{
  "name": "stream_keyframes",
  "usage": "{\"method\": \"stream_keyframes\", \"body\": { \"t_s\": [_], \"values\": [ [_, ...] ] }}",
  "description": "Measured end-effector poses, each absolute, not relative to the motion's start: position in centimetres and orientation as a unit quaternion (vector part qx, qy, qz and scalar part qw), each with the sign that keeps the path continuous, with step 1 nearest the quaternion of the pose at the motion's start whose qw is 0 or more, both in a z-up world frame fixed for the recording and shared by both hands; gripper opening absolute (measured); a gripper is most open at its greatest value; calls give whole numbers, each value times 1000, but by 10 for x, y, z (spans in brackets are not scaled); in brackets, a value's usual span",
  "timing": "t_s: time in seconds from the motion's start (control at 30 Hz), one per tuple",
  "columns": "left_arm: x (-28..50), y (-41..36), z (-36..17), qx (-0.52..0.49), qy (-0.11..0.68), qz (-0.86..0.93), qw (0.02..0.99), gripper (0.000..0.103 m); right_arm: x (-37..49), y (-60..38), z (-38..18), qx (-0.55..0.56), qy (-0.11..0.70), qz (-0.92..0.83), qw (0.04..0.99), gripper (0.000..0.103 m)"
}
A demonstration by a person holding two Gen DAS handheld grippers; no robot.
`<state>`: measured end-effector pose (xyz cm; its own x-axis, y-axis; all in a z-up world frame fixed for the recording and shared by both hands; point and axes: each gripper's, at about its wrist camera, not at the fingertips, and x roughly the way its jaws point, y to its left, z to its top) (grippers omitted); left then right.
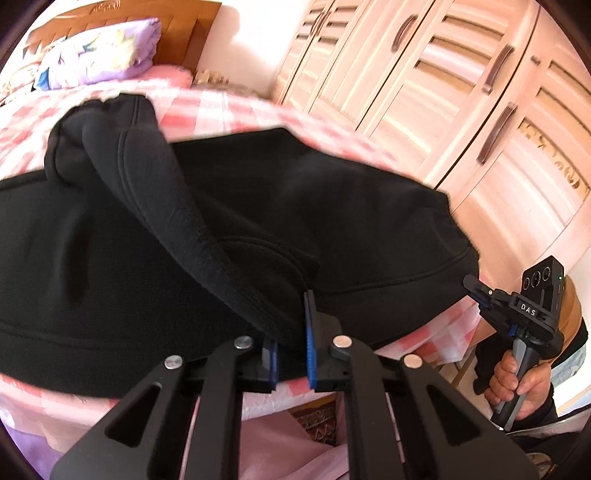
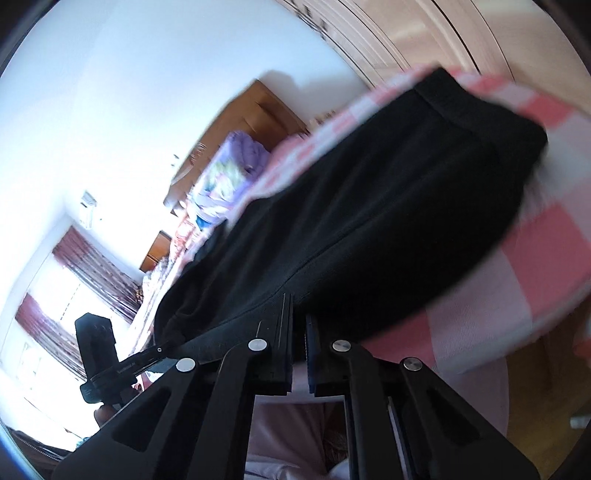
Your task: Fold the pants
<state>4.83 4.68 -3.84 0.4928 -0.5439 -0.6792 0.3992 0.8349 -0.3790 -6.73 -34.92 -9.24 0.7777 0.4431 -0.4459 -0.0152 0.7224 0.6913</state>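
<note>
Black pants [image 1: 258, 206] lie across a bed with a pink and white checked sheet [image 1: 207, 107]. One leg runs as a thick roll from the far left toward me. My left gripper [image 1: 290, 332] is shut on this black cloth at the near edge. My right gripper [image 1: 476, 291] shows at the right of the left wrist view, held by a hand, its tips at the pants' right corner. In the right wrist view my right gripper [image 2: 298, 332] is shut on the pants [image 2: 388, 206] edge. The left gripper [image 2: 162, 349] shows at the lower left there.
A purple floral quilt [image 1: 99, 51] lies by the wooden headboard [image 1: 184, 33] at the far end. Pale wardrobe doors [image 1: 461, 92] stand to the right of the bed. A window with dark red curtains [image 2: 74, 277] is on the left side of the room.
</note>
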Motion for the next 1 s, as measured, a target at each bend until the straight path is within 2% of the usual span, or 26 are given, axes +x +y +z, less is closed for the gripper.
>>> {"method": "stream_keyframes", "body": {
  "t_s": [0.13,0.17,0.2,0.23,0.27,0.3,0.33,0.43,0.53,0.7,0.87,1.0],
  "values": [
    [54,51,-50,-100,441,-273,849,17,-63,-350,-110,364,325,126,864,8],
    [55,53,-50,-107,444,-277,845,19,-62,-350,-108,363,330,129,862,13],
    [56,54,-50,-110,446,-281,843,27,-62,-351,-107,359,334,130,862,16],
    [54,56,-48,-114,444,-289,840,47,-62,-350,-102,354,343,132,860,27],
    [52,58,-46,-115,440,-296,840,60,-65,-349,-96,351,348,133,859,47],
    [48,60,-42,-109,434,-290,846,86,-67,-348,-92,346,347,129,862,61],
    [43,65,-36,-89,422,-263,863,96,-76,-349,-83,328,337,108,876,79],
    [39,81,-25,-44,406,-220,886,96,-90,-347,-63,296,312,75,900,81],
    [50,111,-6,-62,389,-188,900,96,-89,-339,-43,258,283,78,920,81],
    [118,125,37,-99,378,-148,909,96,-27,-285,-24,170,290,135,932,81],
    [214,82,35,-42,452,-103,885,96,23,-245,-35,164,332,175,912,81],
    [267,55,6,25,503,-66,861,86,33,-224,-44,145,346,183,909,81]
  ]
}}
